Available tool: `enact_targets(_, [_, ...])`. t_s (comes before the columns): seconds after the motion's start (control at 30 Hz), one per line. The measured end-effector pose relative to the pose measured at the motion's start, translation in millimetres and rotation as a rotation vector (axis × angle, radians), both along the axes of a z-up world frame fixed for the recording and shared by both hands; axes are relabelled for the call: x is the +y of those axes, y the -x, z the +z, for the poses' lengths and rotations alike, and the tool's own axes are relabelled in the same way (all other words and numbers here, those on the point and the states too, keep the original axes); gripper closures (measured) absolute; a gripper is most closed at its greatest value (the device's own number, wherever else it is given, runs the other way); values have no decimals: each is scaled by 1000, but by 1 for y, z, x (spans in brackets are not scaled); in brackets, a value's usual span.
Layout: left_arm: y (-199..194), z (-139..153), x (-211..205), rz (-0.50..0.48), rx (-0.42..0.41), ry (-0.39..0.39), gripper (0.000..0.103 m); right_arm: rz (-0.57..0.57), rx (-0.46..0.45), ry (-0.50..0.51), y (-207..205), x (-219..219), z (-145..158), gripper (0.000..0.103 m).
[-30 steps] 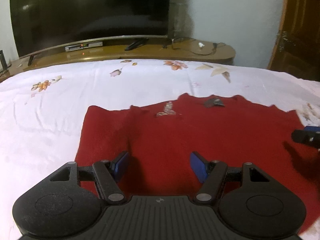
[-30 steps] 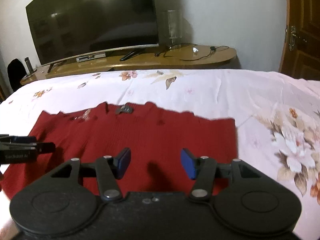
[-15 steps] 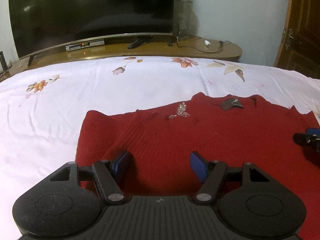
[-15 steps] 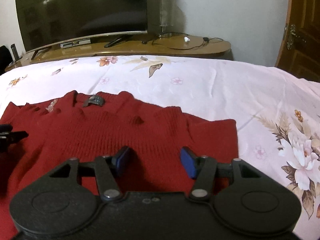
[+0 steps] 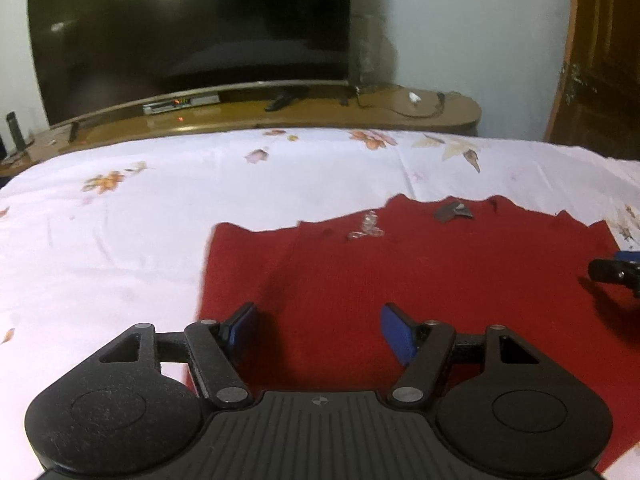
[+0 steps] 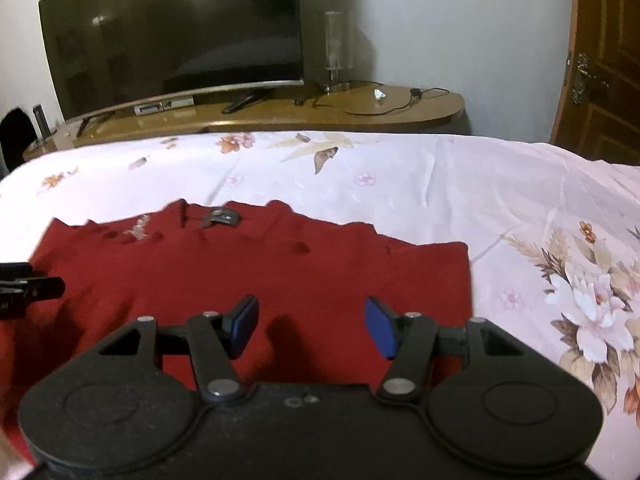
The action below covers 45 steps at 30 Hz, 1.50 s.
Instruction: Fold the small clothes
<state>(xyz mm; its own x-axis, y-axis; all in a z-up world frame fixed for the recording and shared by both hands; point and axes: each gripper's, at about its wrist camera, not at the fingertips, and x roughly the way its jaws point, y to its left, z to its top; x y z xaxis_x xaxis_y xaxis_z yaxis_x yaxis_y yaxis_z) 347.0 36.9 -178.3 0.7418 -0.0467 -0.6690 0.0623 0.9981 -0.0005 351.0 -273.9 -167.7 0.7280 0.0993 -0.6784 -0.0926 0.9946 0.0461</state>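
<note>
A small dark red knit garment [image 5: 400, 280] lies flat on the white floral bedsheet [image 5: 120, 220]; it also shows in the right wrist view [image 6: 240, 272]. A dark label [image 5: 454, 213] and a small shiny trim [image 5: 366, 228] sit near its far edge. My left gripper [image 5: 318, 330] is open and empty, above the garment's near left part. My right gripper [image 6: 310, 326] is open and empty, above its near right part. Each gripper's tip shows at the edge of the other's view, the right one [image 5: 612, 272] and the left one [image 6: 28, 286].
Beyond the bed stands a wooden TV cabinet [image 6: 360, 114] with a large dark television [image 5: 188, 36], cables and a glass lamp [image 6: 334, 52]. A brown wooden door [image 6: 600, 60] is at the right. The floral sheet [image 6: 540, 240] spreads out to the right of the garment.
Both grippers have shifted slightly over the garment, still open. In the left wrist view the garment has slid rightward; in the right wrist view the left gripper's tip shows further in.
</note>
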Motion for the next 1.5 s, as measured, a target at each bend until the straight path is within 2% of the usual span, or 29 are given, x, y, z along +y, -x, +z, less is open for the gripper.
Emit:
enact_targets(0.13, [13, 5, 26, 41, 11, 10, 34, 18, -8, -17, 14, 11, 7, 44])
enact_targets(0.23, [18, 2, 43, 80, 25, 27, 23, 44, -5, -29, 23, 25, 7, 44])
enact_targets(0.37, [20, -4, 56, 89, 43, 63, 22, 83, 4, -39, 30, 49, 6, 44])
enact_targets(0.63, [13, -20, 66, 91, 86, 139, 22, 124, 11, -74, 34, 80, 7, 44])
enact_targets(0.9, [-1, -37, 75, 101, 117, 224, 22, 121, 16, -80, 30, 90, 5, 44])
enact_targets(1.3, [-14, -43, 72, 57, 105, 267, 23, 106, 36, -78, 22, 93, -3, 44])
enact_targets(1.5, [-19, -43, 67, 28, 109, 307, 35, 95, 27, -71, 17, 92, -2, 44])
